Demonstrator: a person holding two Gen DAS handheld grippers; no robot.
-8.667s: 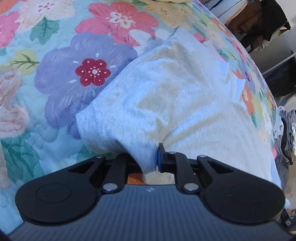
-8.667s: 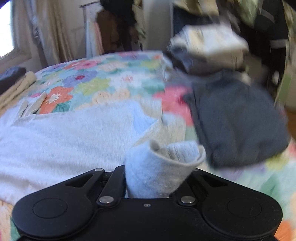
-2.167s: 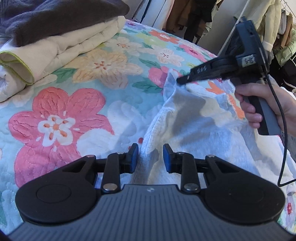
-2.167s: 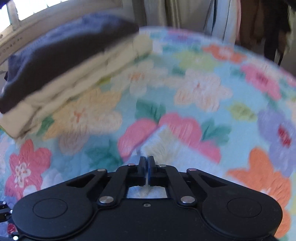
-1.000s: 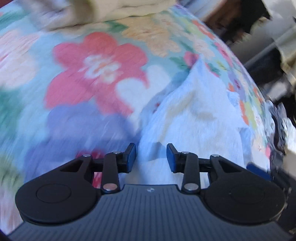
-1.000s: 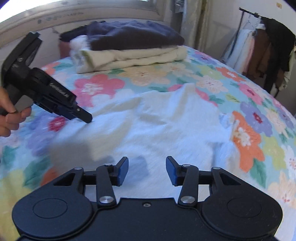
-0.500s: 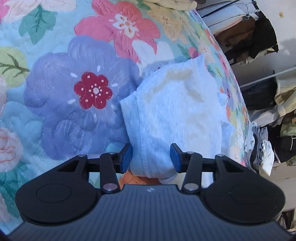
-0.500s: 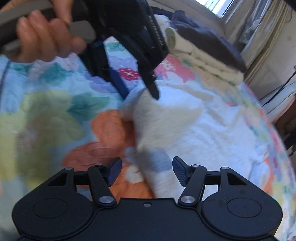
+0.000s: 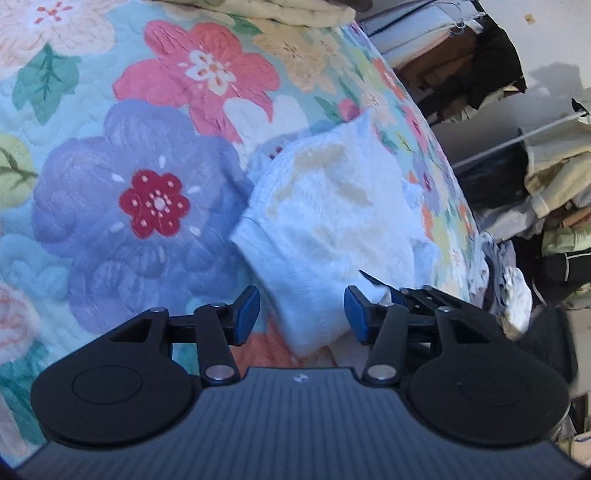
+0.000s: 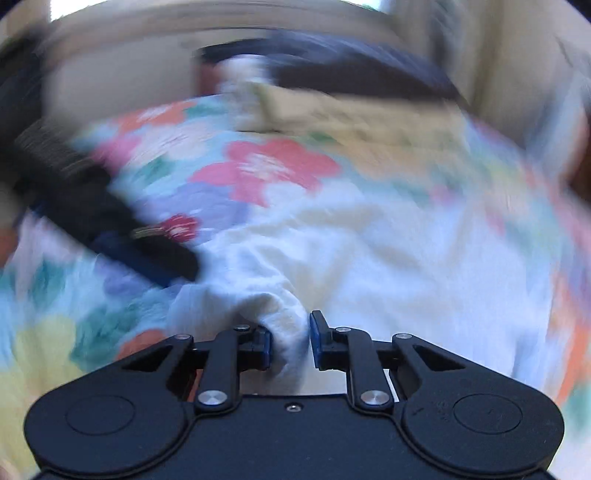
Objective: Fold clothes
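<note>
left wrist view: the left gripper [image 9: 301, 314] sits low in the frame over a floral quilt [image 9: 110, 236]. its blue pads [image 9: 246, 312] stand well apart and have just been opening further. a pale grey garment [image 9: 328, 221] lies on the quilt, running away from the camera toward the far edge of the bed; its near folded corner reaches down between the pads, closer to the right one, and neither pad presses on it. just beyond the right pad the dark tip of the right gripper [image 9: 384, 286] shows at the garment's near edge, with a bit of pale cloth at it. a cream blanket [image 9: 280, 9] lies at the top edge. hanging clothes [image 9: 554, 173] crowd the right side. no writing can be read; a small pale mark on the gripper body is too small to make out.

right wrist view (heavily blurred): the right gripper [image 10: 290, 341] has just been closing, and a bunched fold of the garment [image 10: 369, 258] stands between its pads, which pinch it. the rest of the garment spreads ahead and to the right over the quilt [image 10: 280, 166]. the left gripper [image 10: 110, 229] slants in from the left, its tip at the garment's left edge. a stack of a dark cloth on the cream blanket [image 10: 351, 114] lies at the far end. no lettering is legible.
</note>
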